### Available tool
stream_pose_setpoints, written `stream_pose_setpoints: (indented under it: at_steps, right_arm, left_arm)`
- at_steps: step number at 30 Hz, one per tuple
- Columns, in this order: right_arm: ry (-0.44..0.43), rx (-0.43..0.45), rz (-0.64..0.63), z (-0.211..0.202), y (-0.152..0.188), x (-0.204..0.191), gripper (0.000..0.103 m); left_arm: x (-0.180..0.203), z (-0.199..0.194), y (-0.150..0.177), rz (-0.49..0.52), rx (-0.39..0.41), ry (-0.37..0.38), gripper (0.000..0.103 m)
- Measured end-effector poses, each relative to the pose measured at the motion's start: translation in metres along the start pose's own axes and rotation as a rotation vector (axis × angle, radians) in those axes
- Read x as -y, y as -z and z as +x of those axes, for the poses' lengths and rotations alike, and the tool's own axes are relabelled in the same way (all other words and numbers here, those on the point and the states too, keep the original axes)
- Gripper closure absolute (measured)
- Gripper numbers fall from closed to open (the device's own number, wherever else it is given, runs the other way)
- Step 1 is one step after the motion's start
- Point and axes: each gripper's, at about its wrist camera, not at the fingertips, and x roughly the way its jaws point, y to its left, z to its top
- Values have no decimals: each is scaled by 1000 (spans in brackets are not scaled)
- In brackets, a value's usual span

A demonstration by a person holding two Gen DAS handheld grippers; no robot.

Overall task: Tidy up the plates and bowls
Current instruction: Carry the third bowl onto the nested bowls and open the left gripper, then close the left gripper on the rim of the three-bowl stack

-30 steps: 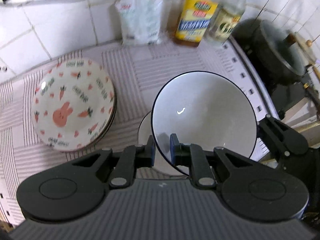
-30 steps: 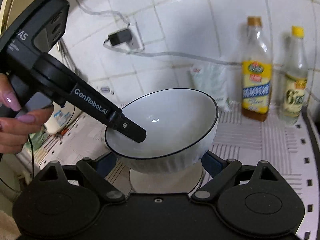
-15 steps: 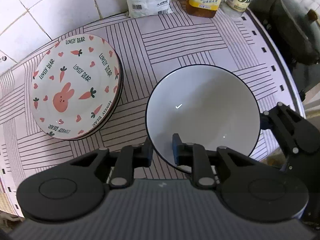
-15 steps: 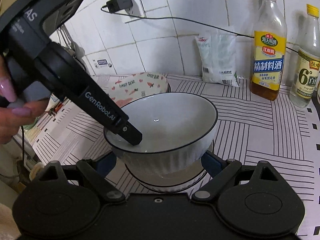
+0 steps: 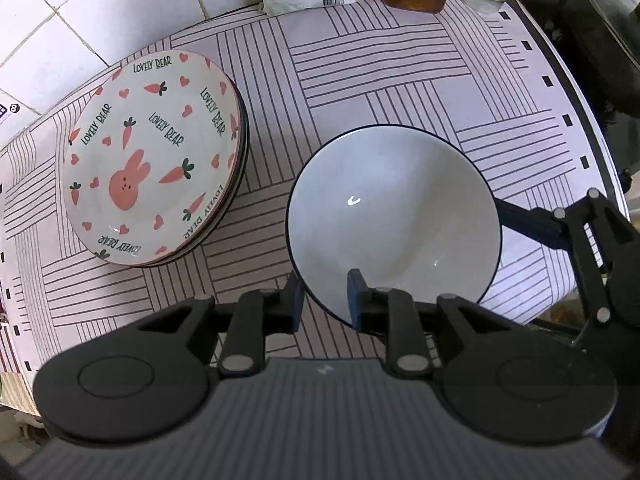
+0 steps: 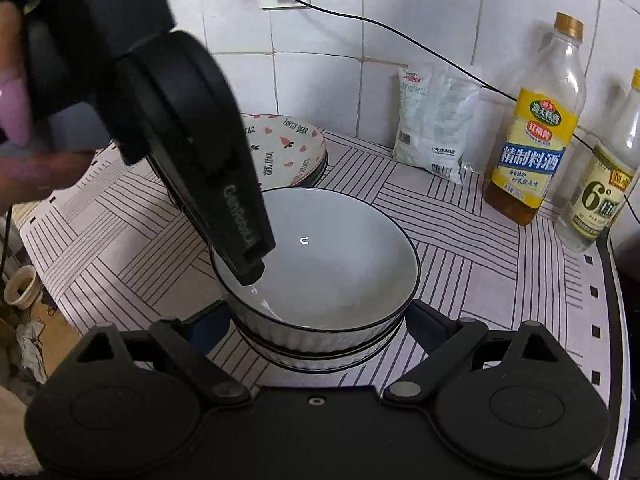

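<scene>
A white bowl with a dark rim (image 5: 394, 216) (image 6: 320, 264) sits nested in a matching bowl (image 6: 316, 356) on the striped mat. My left gripper (image 5: 323, 300) has one finger inside and one outside the near rim, with a small gap showing, so it no longer pinches the bowl. It also shows in the right wrist view (image 6: 248, 268). My right gripper (image 6: 316, 320) is open with its fingers on either side of the stacked bowls, not touching. A stack of rabbit-and-carrot plates (image 5: 152, 160) (image 6: 288, 148) lies to the left.
Two bottles (image 6: 532, 128) (image 6: 600, 196) and a white bag (image 6: 432, 120) stand against the tiled wall. A dark pot (image 5: 600, 32) is at the far right past the mat's edge. A cable (image 6: 360, 20) runs along the wall.
The bowl came down from the air and now rests in the lower bowl. My left fingers have spread apart slightly at the rim. The right gripper stayed open around the bowls.
</scene>
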Motion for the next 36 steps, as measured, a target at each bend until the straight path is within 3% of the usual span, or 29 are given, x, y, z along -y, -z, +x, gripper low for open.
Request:
stream_pose_setpoints:
  at_steps: [5, 8, 15, 21, 26, 29, 31, 36]
  right_arm:
    - [21, 12, 36, -5, 2, -2, 7]
    - [93, 5, 73, -17, 0, -9, 7]
    - [145, 69, 199, -49, 6, -25, 7]
    - [148, 150, 259, -69, 25, -39, 7]
    - [164, 173, 328, -78, 42, -42, 7]
    - [174, 182, 351, -82, 49, -43, 7]
    - [162, 207, 355, -86, 54, -45, 7]
    - [136, 271, 378, -89, 68, -47, 6]
  left_arm:
    - [-10, -7, 5, -40, -12, 64, 81]
    - [-20, -26, 10, -72, 8, 130, 77]
    - [-40, -60, 41, -107, 135, 193, 73]
    - [-64, -64, 70, -132, 203, 269, 73]
    - [-82, -62, 88, -160, 224, 284, 73]
    - [-91, -59, 97, -172, 234, 308, 68]
    - [-96, -54, 102, -185, 231, 365, 60]
    - [-101, -46, 112, -194, 249, 425, 56]
